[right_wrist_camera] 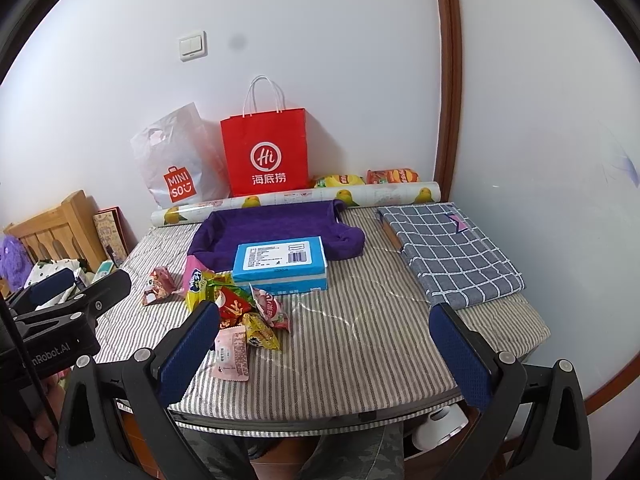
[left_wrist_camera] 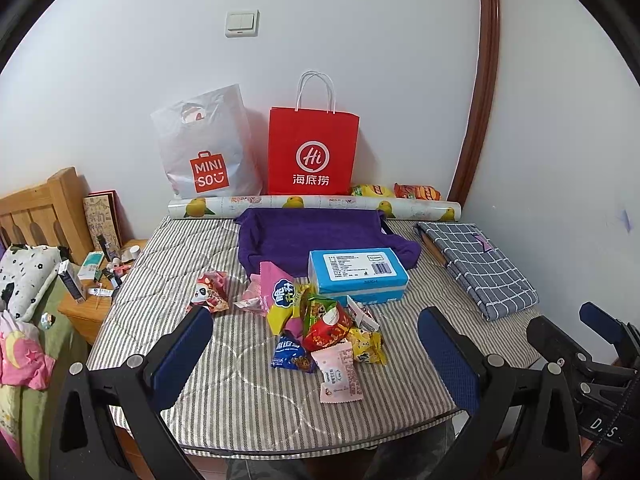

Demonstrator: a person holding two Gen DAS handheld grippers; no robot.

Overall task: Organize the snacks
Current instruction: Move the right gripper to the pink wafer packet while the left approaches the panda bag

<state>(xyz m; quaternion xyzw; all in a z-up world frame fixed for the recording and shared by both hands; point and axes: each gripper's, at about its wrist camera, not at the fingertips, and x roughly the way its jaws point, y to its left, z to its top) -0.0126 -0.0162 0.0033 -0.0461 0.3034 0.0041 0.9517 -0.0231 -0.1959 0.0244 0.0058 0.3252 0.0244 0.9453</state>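
A heap of small snack packets (left_wrist_camera: 320, 320) (right_wrist_camera: 240, 304) lies in the middle of the striped table cover, with a pink sachet (left_wrist_camera: 342, 376) (right_wrist_camera: 232, 354) nearest me and a red-white packet (left_wrist_camera: 210, 292) (right_wrist_camera: 156, 280) off to the left. Behind the heap sits a blue tissue pack (left_wrist_camera: 356, 276) (right_wrist_camera: 280, 266) and a purple cloth basket (left_wrist_camera: 316, 236) (right_wrist_camera: 272, 232). My left gripper (left_wrist_camera: 316, 352) hovers open in front of the heap, holding nothing. My right gripper (right_wrist_camera: 326, 346) is open too, to the right of the snacks, over bare cover.
A red paper bag (left_wrist_camera: 312, 152) (right_wrist_camera: 266, 156) and a white Miniso bag (left_wrist_camera: 206, 148) (right_wrist_camera: 176, 160) lean on the back wall behind a lemon-print roll (left_wrist_camera: 312, 204). Two chip bags (left_wrist_camera: 396, 191) lie there. A folded checked cloth (left_wrist_camera: 480, 264) (right_wrist_camera: 452, 256) is at right. A cluttered nightstand (left_wrist_camera: 100, 280) stands left.
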